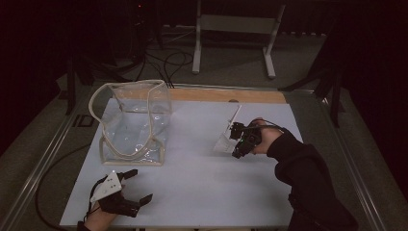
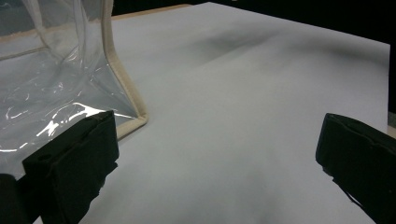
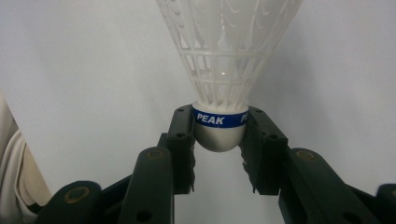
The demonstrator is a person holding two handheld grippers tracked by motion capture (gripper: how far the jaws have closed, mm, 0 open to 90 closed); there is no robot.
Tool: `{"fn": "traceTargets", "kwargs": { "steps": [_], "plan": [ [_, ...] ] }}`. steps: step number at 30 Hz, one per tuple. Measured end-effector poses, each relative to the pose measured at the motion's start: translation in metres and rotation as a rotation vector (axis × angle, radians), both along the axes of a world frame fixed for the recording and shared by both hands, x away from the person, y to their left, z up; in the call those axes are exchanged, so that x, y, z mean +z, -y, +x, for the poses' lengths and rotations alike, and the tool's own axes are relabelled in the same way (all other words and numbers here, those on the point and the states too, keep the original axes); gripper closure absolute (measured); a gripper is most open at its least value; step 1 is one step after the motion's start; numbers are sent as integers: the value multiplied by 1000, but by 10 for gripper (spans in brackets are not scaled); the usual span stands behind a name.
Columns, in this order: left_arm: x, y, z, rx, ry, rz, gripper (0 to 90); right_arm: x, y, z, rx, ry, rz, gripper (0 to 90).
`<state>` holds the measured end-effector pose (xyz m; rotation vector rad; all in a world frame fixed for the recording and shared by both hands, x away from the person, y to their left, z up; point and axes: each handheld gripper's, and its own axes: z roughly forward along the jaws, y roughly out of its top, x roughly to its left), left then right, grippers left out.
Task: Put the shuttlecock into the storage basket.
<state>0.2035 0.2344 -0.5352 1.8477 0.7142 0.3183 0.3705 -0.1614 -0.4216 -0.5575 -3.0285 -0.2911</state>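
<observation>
A white plastic shuttlecock [image 3: 224, 56] with a blue band marked PEAK is pinched by its rounded cork head between the jaws of my right gripper [image 3: 219, 135]. In the high view the same shuttlecock [image 1: 227, 137] is held just above the white table [image 1: 202, 183] at the right, in the right gripper [image 1: 236, 139]. A clear plastic bag [image 1: 134, 120] with cream edging stands open at the table's back left. My left gripper [image 1: 137, 185] rests near the front left edge, jaws wide apart and empty. Its view shows the bag's lower corner [image 2: 135, 116] just ahead on the left.
A wooden strip [image 1: 226, 95] runs along the table's far edge. Behind it a white metal stand [image 1: 235, 29] and cables lie on the dark floor. A cream cloth edge [image 3: 14, 177] shows at the lower left of the right gripper view.
</observation>
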Motion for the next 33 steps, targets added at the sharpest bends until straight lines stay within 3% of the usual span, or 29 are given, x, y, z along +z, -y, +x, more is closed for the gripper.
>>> {"fn": "traceTargets", "kwargs": {
  "steps": [17, 33],
  "plan": [
    [0, 0, 0, -2, -2, -5, 5, 43, -22, 0, 46, 37, 58, 664],
    [0, 1, 0, -4, -3, -4, 5, 70, -48, -1, 82, 64, 83, 664]
  ]
}}
